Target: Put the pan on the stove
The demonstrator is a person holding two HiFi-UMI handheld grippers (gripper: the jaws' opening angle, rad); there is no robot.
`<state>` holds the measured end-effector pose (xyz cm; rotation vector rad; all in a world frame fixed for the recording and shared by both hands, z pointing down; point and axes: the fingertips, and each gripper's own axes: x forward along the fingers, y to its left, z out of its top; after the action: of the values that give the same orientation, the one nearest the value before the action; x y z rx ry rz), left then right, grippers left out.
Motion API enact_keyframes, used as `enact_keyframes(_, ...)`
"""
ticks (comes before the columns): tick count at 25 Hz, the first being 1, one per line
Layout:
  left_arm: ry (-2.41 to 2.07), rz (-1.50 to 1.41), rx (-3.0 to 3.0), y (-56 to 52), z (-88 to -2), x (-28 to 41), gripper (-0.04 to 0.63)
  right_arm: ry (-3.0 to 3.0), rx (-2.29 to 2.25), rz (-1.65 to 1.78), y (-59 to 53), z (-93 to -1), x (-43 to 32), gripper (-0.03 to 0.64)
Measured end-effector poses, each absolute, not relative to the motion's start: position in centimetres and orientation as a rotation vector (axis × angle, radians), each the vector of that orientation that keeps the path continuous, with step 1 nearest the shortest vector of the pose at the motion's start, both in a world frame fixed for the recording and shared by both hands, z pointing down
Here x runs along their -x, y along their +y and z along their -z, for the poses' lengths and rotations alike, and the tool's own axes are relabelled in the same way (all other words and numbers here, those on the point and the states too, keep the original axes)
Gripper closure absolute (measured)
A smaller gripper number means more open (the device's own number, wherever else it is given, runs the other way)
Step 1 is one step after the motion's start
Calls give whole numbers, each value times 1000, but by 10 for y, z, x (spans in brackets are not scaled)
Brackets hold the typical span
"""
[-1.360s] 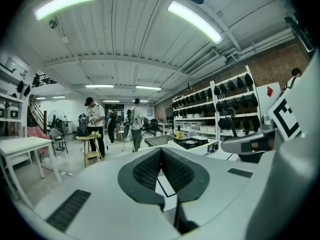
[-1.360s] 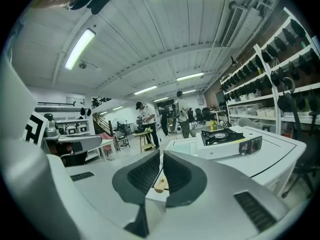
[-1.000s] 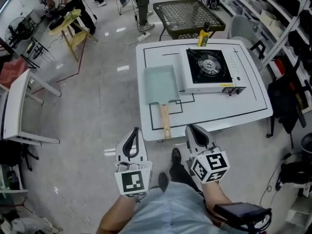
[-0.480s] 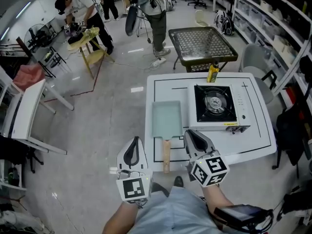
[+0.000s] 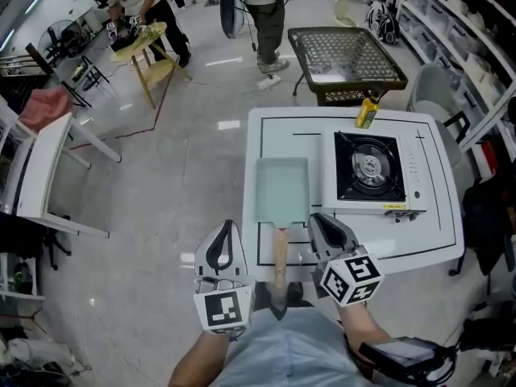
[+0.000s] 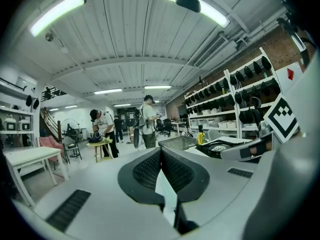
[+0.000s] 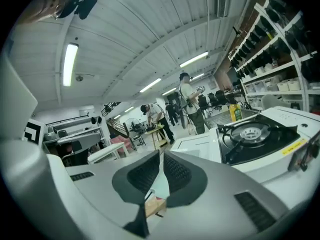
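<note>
Flanking pan handle point(image 5: 280, 252), left gripper point(image 5: 228, 226), right gripper point(image 5: 316, 218), fingers point(image 6: 145, 171) closed, holding nothing

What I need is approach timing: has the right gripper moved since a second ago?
Yes. The right gripper has advanced toward the table, its tip now overlapping the near edge.

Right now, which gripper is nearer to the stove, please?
Right. The right gripper is short of the stove, to its left; the left gripper is beyond the pan handle.
</note>
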<state>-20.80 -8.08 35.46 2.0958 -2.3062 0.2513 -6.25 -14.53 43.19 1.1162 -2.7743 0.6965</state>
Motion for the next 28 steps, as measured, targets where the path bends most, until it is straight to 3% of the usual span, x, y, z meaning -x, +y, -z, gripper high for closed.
enact_keyframes(15, -2109, -490, -1940, -94, -485, 226, 577, -2452, -1037, -1065, -116, -585, 60, 566)
enact_keyframes(18, -2096, -490, -1943, -95, -492, 224, 577, -2452, -923, -1305, -109, -591, 66, 563)
enact_keyframes(19, -2094, -483, -1946, -95, -493, 224, 577, -2457, -855, -1442, -106, -589, 70, 548)
enact_keyframes(20, -2091, -477, -1945, -96, -493, 224, 577, -2459, -785, -1578, -103, -586, 74, 444)
enact_keyframes(21, -2089, -474, -1944, -96, -492, 224, 577, -2456, -725, -1683, -100, -582, 77, 400)
enact_keyframes(28, -2090, -463, -1936, -102, -491, 234, 577, -2417, -574, -1779, -97, -582, 96, 397)
